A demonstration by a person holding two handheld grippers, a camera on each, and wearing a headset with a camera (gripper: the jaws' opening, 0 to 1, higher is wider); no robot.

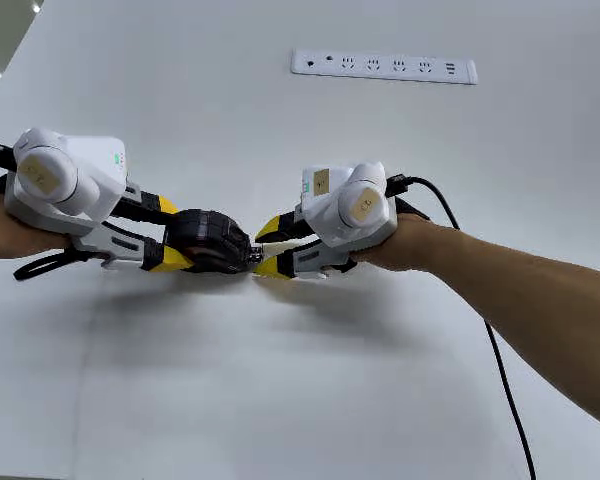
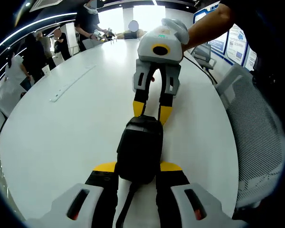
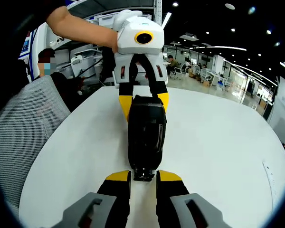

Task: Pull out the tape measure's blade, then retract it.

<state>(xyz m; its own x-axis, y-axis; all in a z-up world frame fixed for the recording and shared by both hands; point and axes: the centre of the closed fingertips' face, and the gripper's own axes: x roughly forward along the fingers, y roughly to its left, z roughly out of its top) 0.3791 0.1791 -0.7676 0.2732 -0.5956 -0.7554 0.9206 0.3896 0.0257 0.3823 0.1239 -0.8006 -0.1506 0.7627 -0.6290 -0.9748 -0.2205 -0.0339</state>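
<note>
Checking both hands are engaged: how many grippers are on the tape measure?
2. The left gripper clamps the tape measure by its black case from the rear; the right gripper closes on its front tip, facing the left one.

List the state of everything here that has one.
left claw: shut on the tape measure
right claw: shut on the blade, at its tip
tape measure: held between both claws
blade: barely pulled out
power strip: sockets look unused

Left gripper (image 1: pixel 172 232) and right gripper (image 1: pixel 268 246) face, both clamped.
</note>
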